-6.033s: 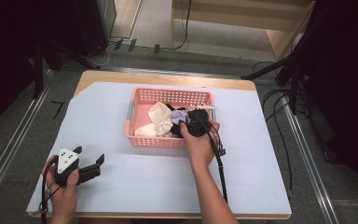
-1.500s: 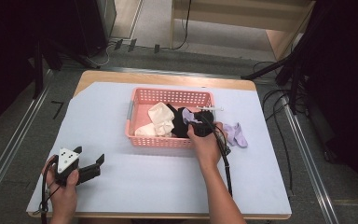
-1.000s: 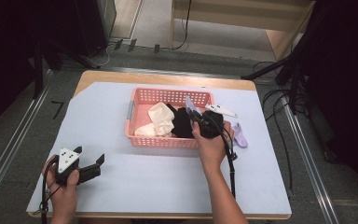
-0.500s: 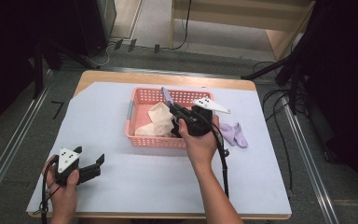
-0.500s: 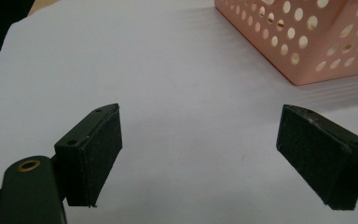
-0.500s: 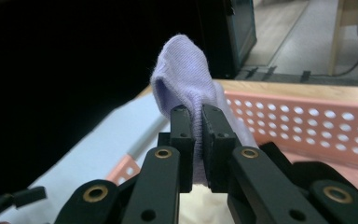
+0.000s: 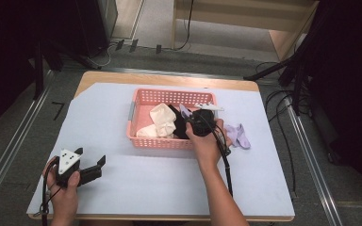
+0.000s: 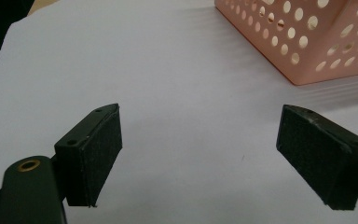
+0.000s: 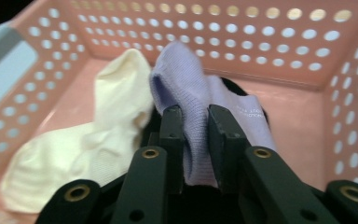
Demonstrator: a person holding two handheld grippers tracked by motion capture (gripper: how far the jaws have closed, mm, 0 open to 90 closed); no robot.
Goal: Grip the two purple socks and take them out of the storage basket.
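A pink perforated basket [image 7: 174,92] stands mid-table and holds a cream sock [image 7: 160,120], a black sock [image 7: 176,123] and a purple sock [image 7: 185,111]. My right gripper [image 7: 191,123] reaches into the basket from its right side. In the right gripper view its jaws [image 9: 196,144] are shut on the purple sock [image 9: 191,88], with the cream sock [image 9: 98,130] lying to the left. A second purple sock [image 7: 239,135] lies on the table right of the basket. My left gripper [image 7: 96,165] rests at the front left, open and empty [image 8: 200,158].
White sheeting [image 7: 122,188] covers the table. The basket's corner [image 8: 307,42] stands ahead and to the right of the left gripper. Cables [image 7: 283,108] trail on the floor to the right of the table.
One purple sock now lies on the table right of the basket. The right gripper has swung back into the basket and shut on another purple sock. The left gripper has stayed still.
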